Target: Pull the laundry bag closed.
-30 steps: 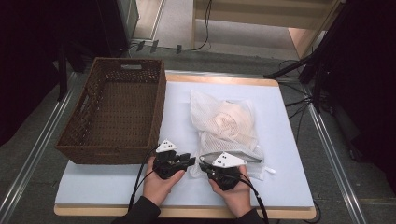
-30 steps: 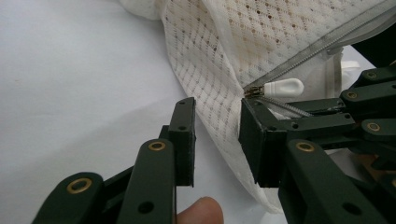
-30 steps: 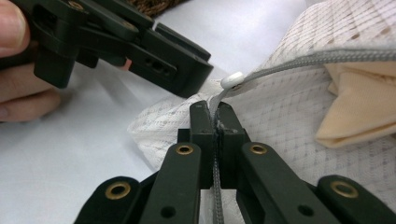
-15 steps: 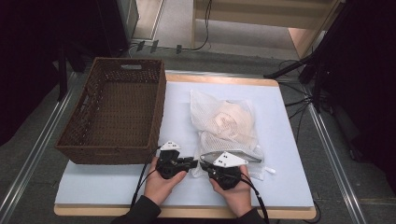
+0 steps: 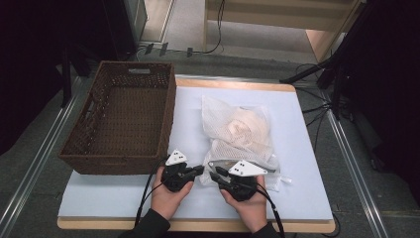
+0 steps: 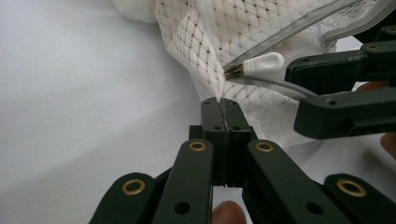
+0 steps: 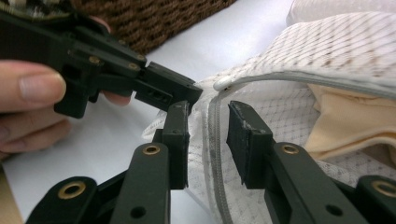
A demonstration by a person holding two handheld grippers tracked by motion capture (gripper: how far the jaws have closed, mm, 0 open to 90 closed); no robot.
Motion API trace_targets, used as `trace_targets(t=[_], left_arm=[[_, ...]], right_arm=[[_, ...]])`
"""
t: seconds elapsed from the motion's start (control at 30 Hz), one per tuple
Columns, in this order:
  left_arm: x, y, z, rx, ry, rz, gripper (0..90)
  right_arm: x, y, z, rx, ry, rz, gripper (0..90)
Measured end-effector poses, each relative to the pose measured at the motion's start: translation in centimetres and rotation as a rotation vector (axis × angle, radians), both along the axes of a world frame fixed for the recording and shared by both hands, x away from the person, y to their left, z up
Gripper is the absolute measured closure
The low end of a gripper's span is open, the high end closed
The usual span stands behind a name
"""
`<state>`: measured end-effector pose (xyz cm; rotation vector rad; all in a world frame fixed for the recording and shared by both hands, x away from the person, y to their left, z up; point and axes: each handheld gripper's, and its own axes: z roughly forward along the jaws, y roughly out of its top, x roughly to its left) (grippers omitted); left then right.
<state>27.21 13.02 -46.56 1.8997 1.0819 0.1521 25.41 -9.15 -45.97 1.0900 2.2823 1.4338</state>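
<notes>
At the near edge of the white-topped bench (image 5: 124,198), a white mesh laundry bag (image 5: 237,134) with a grey zip lay flat, just to the right of an empty dark brown woven basket (image 5: 124,119). A cream-coloured garment (image 7: 345,121) showed inside the bag through its open mouth.

The left tool (image 5: 198,171) had just been closing, and in the left gripper view its jaws stood fully together at the bag's near corner (image 6: 219,105). A thin edge of mesh appeared to be pinched between the pads, though the fold was too fine to confirm with certainty. The white plastic zip pull (image 6: 261,63) lay just beyond that corner, free of either tool.

The right tool (image 5: 214,173) had just been opening. In the right gripper view its jaws stood apart on either side of the grey zip tape (image 7: 215,140), and the pads did not press on it.

Judgement: the step in hand was the working of the zip at the bag's mouth, with the left tool anchoring the corner fabric while the right tool reset its hold. Whether the zip was to be drawn shut or open could not be determined.

The next move would call for the right tool to close on the small zip pull and draw it along the tape. The left tool would need to keep the mesh taut, since slack fabric could catch in the slider. The pull was small and smooth, so a slip was likely unless it was gripped squarely.
</notes>
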Motion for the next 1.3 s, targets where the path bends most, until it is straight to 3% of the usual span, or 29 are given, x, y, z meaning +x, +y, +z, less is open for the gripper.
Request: trace_targets(t=[0.13, 0.3, 0.37, 0.4, 0.57, 0.6, 0.7, 0.97, 1.17, 1.23, 1.3], left_arm=[[-0.5, -0.2, 0.1, 0.038, -0.041, -0.011, 90.0], [-1.0, -0.6, -0.1, 0.070, -0.065, -0.015, 90.0], [-1.1, -0.6, -0.1, 0.076, -0.072, -0.022, 90.0], [-1.2, -0.6, -0.1, 0.080, -0.077, -0.018, 90.0], [-1.5, -0.5, 0.0, 0.075, -0.093, -0.021, 90.0], [-1.5, -0.4, 0.0, 0.074, -0.096, -0.021, 90.0], [-1.6, -0.3, -0.1, 0.074, -0.096, -0.024, 90.0], [-1.4, -0.2, -0.1, 0.071, -0.085, -0.028, 90.0], [-1.0, -0.2, -0.1, 0.024, -0.073, -0.033, 71.0], [-0.5, -0.7, -0.1, 0.001, -0.056, -0.047, 67.6], [-0.1, -1.1, -0.2, 0.012, -0.057, -0.051, 69.1]], right_arm=[[0.0, 0.0, 0.5, 0.035, 0.019, -0.001, 72.5], [0.0, 0.1, 1.2, 0.066, -0.011, 0.007, 73.5], [0.4, 0.2, 1.3, 0.069, -0.045, -0.015, 63.8], [0.4, 0.2, 1.3, 0.069, -0.045, -0.015, 63.8], [1.3, 0.7, 0.0, 0.050, 0.036, -0.005, 67.9], [1.4, 0.7, -0.4, 0.040, 0.057, -0.007, 74.2], [1.7, 0.5, -0.6, 0.071, 0.087, 0.005, 83.5], [1.6, -0.3, -0.5, 0.092, 0.074, 0.027, 86.8], [1.3, -0.5, -0.3, 0.109, 0.052, 0.027, 86.9], [1.3, -0.5, -0.4, 0.116, 0.052, 0.034, 86.9], [1.3, -0.5, -0.5, 0.111, 0.056, 0.045, 86.9]])
